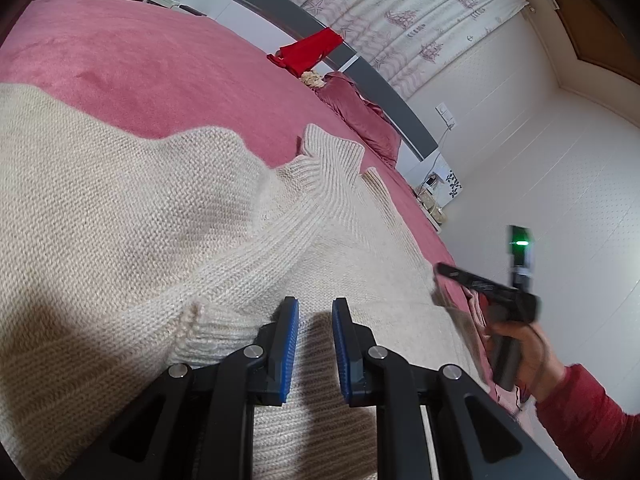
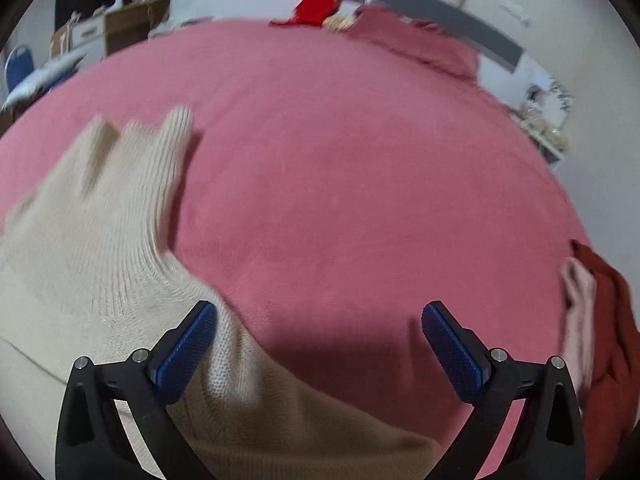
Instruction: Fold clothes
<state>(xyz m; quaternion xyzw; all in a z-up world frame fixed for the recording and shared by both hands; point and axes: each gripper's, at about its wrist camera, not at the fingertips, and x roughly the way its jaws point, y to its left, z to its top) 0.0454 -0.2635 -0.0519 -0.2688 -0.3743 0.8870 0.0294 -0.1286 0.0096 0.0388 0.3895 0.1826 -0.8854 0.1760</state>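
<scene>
The cream knit sweater lies spread on the pink bedspread, a sleeve folded across its body. The left gripper hovers over it, its 2 jaws close together with nothing between them. The right gripper, jaws wide apart and empty, is at the sweater's edge. The knit looks soft, thick and floppy; its ribbed cuff or hem likely gives the firmest hold.

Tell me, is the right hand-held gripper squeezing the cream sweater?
Apart. The right wrist view shows the right hand-held gripper spread wide, nothing pinched, the cream sweater only passing beside one pad.
</scene>
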